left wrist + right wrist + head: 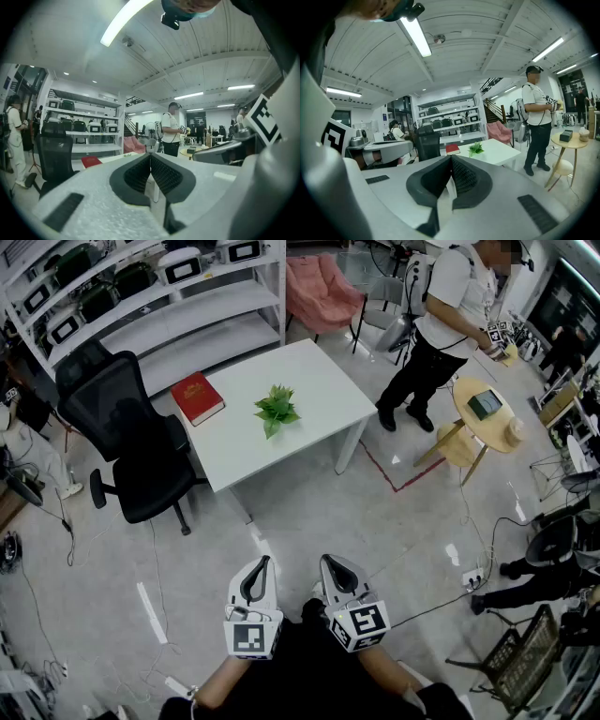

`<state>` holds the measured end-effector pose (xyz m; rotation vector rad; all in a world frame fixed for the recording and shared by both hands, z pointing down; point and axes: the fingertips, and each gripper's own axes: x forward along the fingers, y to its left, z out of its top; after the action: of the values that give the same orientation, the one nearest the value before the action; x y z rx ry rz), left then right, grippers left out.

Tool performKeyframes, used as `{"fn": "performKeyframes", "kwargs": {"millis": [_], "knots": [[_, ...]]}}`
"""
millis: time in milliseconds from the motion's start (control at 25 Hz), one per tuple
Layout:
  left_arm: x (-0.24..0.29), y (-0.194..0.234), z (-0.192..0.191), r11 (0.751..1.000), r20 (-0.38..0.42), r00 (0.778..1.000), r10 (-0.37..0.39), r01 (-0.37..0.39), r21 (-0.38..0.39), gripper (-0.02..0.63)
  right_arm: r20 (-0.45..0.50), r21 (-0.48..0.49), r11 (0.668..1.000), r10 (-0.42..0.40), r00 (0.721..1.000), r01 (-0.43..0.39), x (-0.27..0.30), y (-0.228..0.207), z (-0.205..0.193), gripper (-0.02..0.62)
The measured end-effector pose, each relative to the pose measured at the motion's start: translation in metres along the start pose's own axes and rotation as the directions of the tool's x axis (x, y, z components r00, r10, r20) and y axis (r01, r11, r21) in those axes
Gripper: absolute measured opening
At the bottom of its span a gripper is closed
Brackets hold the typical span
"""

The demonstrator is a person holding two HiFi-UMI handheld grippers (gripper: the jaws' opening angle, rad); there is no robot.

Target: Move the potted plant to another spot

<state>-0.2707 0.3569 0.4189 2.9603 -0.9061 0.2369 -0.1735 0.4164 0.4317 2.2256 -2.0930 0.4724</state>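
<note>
The left gripper point(264, 563) and right gripper point(329, 562) both have their jaws pressed together, holding nothing (side by side above the floor). The plant point(277, 410) stands on the white desk point(319, 381), well apart at their 12 o'clock, with a red book point(197, 397) at its 9 o'clock.

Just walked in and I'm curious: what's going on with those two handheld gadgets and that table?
A person holds a left gripper and a right gripper low in front of their body, both shut and empty. They stand back from the white table, where a small potted plant sits beside a red book. The plant has not been picked up yet. Another person stands near a round wooden table.
</note>
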Motion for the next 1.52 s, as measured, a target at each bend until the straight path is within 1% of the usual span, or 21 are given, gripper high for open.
{"fn": "performKeyframes", "kwargs": {"millis": [280,520,640,760,880,1080,1160,1280,1520], "knots": [[0.000,-0.001,0.007,0.999,0.029,0.999,0.024,-0.023,-0.032,0.017,-0.003,-0.001,1.000,0.015,1.000,-0.015,-0.003,0.002,-0.002,0.011],[-0.001,-0.007,0.001,0.999,0.001,1.000,0.024,-0.024,-0.044,0.017,-0.003,0.007,1.000,0.020,1.000,-0.020,-0.006,0.000,-0.001,0.011],[0.003,-0.010,-0.002,0.999,0.002,1.000,0.026,-0.026,-0.047,0.017,0.009,0.015,0.999,0.030,1.000,-0.030,-0.007,-0.004,0.001,0.011],[0.007,-0.010,0.002,0.997,0.000,0.998,0.060,-0.060,-0.055,0.017,0.010,0.008,0.999,0.041,0.999,-0.041,-0.009,-0.009,0.000,0.011],[0.018,-0.012,0.002,0.996,0.005,0.997,0.079,-0.078,-0.048,0.017,0.004,0.003,0.999,0.050,0.999,-0.050,-0.005,-0.019,0.000,0.011],[0.038,-0.030,0.002,0.995,-0.001,0.996,0.084,-0.084,-0.050,0.017,-0.011,-0.003,0.997,0.073,0.997,-0.073,-0.002,-0.046,0.000,0.011],[0.044,-0.038,0.004,0.995,0.004,0.996,0.093,-0.092,-0.043,0.017,-0.009,-0.009,0.996,0.094,0.996,-0.094,-0.002,-0.055,0.001,0.011],[0.051,-0.044,0.005,0.991,0.006,0.992,0.125,-0.125,-0.045,0.017,-0.001,-0.028,0.991,0.132,0.991,-0.132,0.000,-0.067,0.005,0.011],[0.060,-0.039,-0.008,0.985,-0.039,0.986,0.164,-0.166,-0.051,0.017,-0.010,-0.012,0.988,0.156,0.988,-0.156,0.016,-0.081,0.006,0.011]]}}
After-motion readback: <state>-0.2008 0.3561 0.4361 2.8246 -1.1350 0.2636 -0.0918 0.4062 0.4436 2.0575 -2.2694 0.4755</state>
